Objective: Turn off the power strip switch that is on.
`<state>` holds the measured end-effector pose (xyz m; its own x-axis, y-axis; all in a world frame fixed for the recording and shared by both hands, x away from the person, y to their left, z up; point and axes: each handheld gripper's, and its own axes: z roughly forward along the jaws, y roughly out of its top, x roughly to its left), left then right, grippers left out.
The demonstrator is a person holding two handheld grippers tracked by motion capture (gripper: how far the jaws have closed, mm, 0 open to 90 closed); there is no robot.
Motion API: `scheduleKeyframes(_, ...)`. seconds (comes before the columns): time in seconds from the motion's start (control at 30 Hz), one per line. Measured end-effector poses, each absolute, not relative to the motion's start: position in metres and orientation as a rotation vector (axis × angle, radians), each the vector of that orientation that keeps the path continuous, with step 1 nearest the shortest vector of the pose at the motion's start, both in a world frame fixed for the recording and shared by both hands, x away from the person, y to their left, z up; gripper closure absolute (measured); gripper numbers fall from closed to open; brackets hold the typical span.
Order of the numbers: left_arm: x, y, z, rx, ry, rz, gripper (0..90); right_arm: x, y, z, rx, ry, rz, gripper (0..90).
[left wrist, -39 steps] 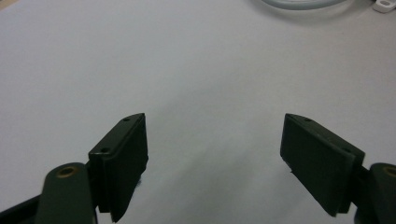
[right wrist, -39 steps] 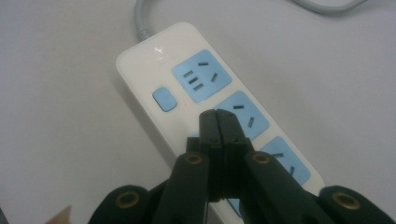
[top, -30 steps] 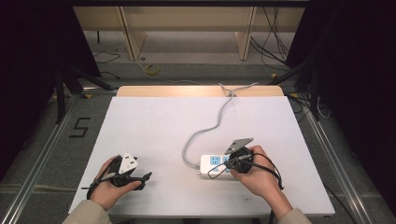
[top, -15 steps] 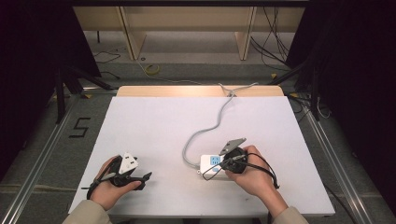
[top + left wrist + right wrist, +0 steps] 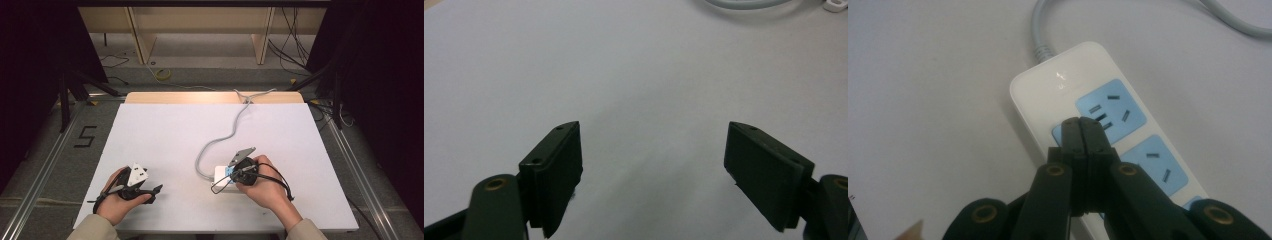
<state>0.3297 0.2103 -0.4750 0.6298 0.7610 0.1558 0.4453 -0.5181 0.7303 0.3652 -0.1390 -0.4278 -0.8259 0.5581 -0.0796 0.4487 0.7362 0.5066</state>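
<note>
Two tongs: right tongs [image 5: 1082,122] pressed together, empty, tips over a blue socket at the cable end of the white power strip [image 5: 1058,75]; left tongs [image 5: 654,165] wide, above bare bench [image 5: 624,65].

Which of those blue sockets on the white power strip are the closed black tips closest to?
The blue socket nearest the cord end of the power strip. The shut right gripper has its tips at that socket's lower left edge; the next socket lies off to the side.
</note>
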Motion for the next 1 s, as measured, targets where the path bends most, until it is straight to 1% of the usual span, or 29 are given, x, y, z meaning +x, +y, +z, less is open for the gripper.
scheduleKeyframes(1.0,0.33,0.21,-0.475,2.193,0.931,0.614,23.2,0.374,-0.125,-0.438,0.767,2.755,0.653,90.0)
